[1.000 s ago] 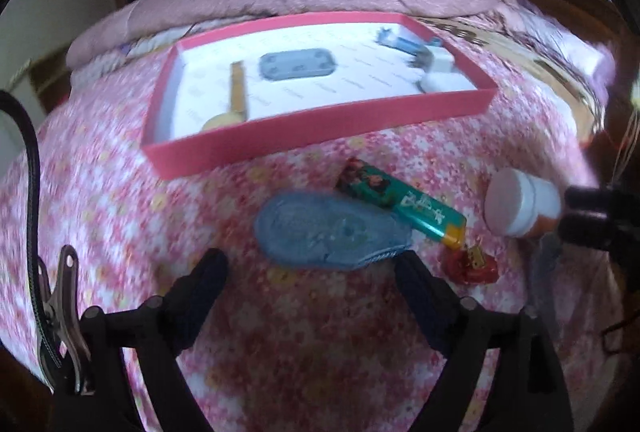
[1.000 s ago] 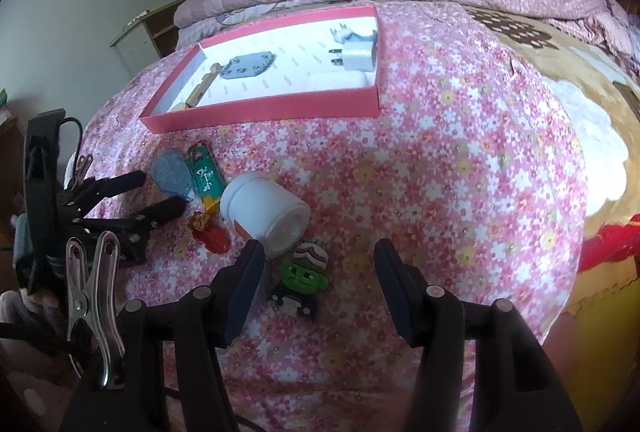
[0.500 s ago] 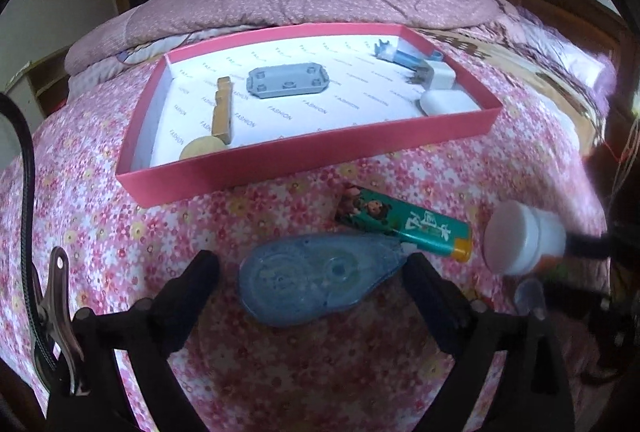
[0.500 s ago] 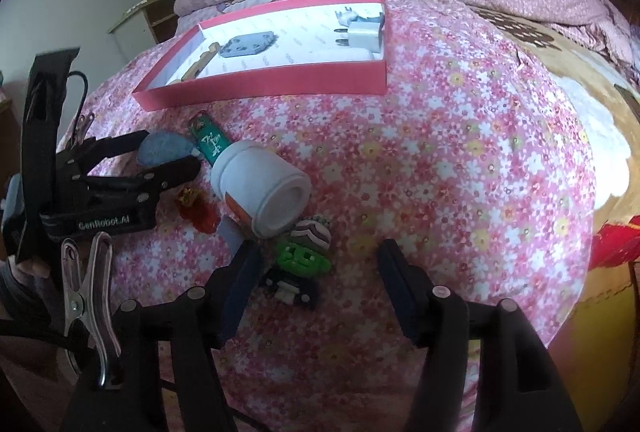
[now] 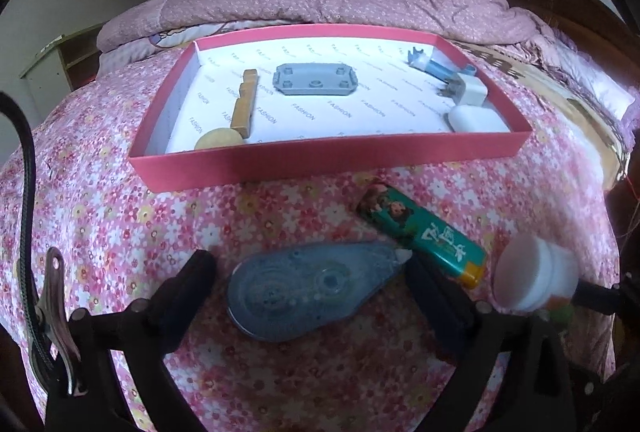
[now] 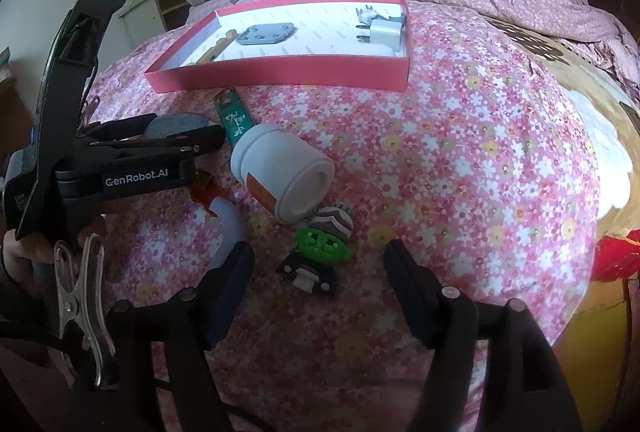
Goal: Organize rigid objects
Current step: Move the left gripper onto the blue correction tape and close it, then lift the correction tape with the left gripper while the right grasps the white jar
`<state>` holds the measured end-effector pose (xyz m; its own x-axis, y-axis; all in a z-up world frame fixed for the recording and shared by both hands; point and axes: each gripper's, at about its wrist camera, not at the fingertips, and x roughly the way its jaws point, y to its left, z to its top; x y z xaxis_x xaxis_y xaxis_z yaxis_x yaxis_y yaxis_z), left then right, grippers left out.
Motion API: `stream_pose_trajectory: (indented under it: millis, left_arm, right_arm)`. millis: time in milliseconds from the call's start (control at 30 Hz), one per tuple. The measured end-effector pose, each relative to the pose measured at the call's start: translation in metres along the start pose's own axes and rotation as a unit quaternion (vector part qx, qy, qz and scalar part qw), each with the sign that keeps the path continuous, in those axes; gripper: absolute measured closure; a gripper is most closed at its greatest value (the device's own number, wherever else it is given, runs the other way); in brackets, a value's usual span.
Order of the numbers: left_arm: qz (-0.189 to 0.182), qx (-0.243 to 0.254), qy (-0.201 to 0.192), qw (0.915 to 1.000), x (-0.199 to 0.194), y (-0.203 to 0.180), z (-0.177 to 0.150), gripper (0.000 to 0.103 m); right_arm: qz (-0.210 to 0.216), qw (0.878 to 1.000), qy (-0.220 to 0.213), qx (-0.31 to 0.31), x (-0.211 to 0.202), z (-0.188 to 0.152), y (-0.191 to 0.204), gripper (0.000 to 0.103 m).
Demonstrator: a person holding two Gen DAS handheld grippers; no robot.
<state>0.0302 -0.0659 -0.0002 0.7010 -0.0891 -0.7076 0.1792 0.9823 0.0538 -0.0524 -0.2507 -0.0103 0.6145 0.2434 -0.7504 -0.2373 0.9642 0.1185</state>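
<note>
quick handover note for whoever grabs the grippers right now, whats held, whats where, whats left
Left gripper: open, fingers either side of the blue correction tape, not closed on it.
Right gripper: open, holding nothing, green figurine lies between its fingers.
Done: the pink box holds a wooden piece, grey plate, white charger and other small items.
Left on the bedspread: the tape, green lighter, white bottle, red trinket, figurine.

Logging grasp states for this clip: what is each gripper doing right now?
Left gripper: open, jaws either side of the tape dispenser, not clamped.
Right gripper: open, around the green figure, holding nothing.
</note>
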Motion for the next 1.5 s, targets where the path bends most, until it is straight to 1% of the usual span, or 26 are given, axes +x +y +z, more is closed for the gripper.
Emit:
stream_pose_trajectory:
  millis: [167,333,367,400,467,633,767,833,867,900,933,967,1000,1033,1100,1200,1233,1333,1400,1433,1467,1500]
  left_arm:
    - [0.006,-0.006,-0.002,1.0,0.0,0.0,-0.003,0.001]
    - [0.004,-0.01,0.007,0.9999,-0.005,0.0,-0.007,0.0]
    - [0.004,-0.011,0.006,0.9999,-0.007,0.0,-0.01,0.0]
    - [0.003,-0.014,0.003,0.9999,-0.01,0.001,-0.013,0.0]
    - [0.003,-0.022,-0.002,0.9998,-0.012,0.003,-0.015,0.0]
    - [0.018,-0.055,0.003,0.9983,-0.008,0.007,-0.006,0.0]
    - [0.026,-0.058,0.003,0.998,-0.006,0.005,-0.003,0.001]
    - [0.026,-0.061,-0.002,0.9978,-0.008,0.007,-0.004,0.004]
    - [0.027,-0.065,-0.005,0.9975,-0.009,0.009,-0.004,0.01]
    - [0.033,-0.068,-0.008,0.9971,-0.01,0.011,-0.003,0.018]
    - [0.036,-0.069,-0.01,0.9969,-0.011,0.013,-0.003,0.022]
    - [0.038,-0.07,-0.011,0.9967,-0.012,0.015,-0.003,0.028]
    - [0.038,-0.073,-0.011,0.9966,-0.014,0.018,-0.004,0.034]
    - [0.037,-0.076,-0.013,0.9963,-0.015,0.021,-0.004,0.037]
    - [0.036,-0.078,-0.014,0.9962,-0.019,0.026,-0.007,0.047]
    - [0.031,-0.07,-0.015,0.997,-0.022,0.03,-0.01,0.056]
    - [0.029,-0.067,-0.015,0.9972,-0.023,0.032,-0.011,0.057]
    - [0.014,-0.052,-0.013,0.9985,-0.025,0.034,-0.014,0.056]
    - [0.013,-0.025,-0.012,0.9995,-0.026,0.031,-0.016,0.052]
    - [0.012,-0.021,-0.012,0.9996,-0.026,0.03,-0.017,0.05]
    - [0.006,-0.021,-0.009,0.9997,-0.027,0.031,-0.018,0.044]
    - [-0.004,-0.022,-0.007,0.9997,-0.026,0.031,-0.017,0.035]
  right_arm:
    - [0.003,1.0,0.0,-0.007,0.002,-0.001,0.003,0.024]
    - [0.012,1.0,-0.001,-0.016,0.003,-0.002,0.005,0.016]
    - [0.016,1.0,-0.002,-0.018,0.003,-0.002,0.005,0.013]
    - [0.023,1.0,-0.002,-0.019,0.004,-0.002,0.005,0.008]
    - [0.037,0.999,-0.003,-0.019,0.004,-0.002,0.005,0.004]
    - [0.034,0.999,-0.01,-0.021,0.003,-0.004,0.006,0.004]
    - [0.035,0.999,-0.011,-0.021,0.003,-0.004,0.006,0.004]
    - [0.035,0.999,-0.011,-0.021,0.003,-0.004,0.006,0.004]
    - [0.035,0.999,-0.011,-0.021,0.002,-0.005,0.006,0.004]
    - [0.035,0.999,-0.011,-0.02,0.002,-0.005,0.006,0.004]
    - [0.036,0.999,-0.011,-0.019,0.002,-0.005,0.005,0.004]
    - [0.036,0.999,-0.011,-0.019,0.002,-0.005,0.006,0.004]
    - [0.036,0.999,-0.011,-0.018,0.002,-0.004,0.006,0.005]
    - [0.036,0.999,-0.011,-0.017,0.002,-0.004,0.006,0.005]
    - [0.034,0.999,-0.011,-0.016,0.0,-0.003,0.006,0.006]
    - [0.028,0.999,-0.012,-0.015,-0.001,0.0,0.005,0.009]
    - [0.024,0.999,-0.015,-0.016,-0.002,0.002,0.005,0.009]
    - [0.015,0.999,-0.028,-0.024,-0.004,0.01,0.006,0.01]
    - [0.013,0.999,-0.035,-0.034,-0.003,0.017,0.007,0.01]
    - [0.013,0.998,-0.038,-0.038,-0.001,0.021,0.007,0.01]
    - [0.012,0.998,-0.039,-0.042,0.0,0.025,0.008,0.01]
    - [0.01,0.998,-0.04,-0.045,0.002,0.029,0.009,0.01]
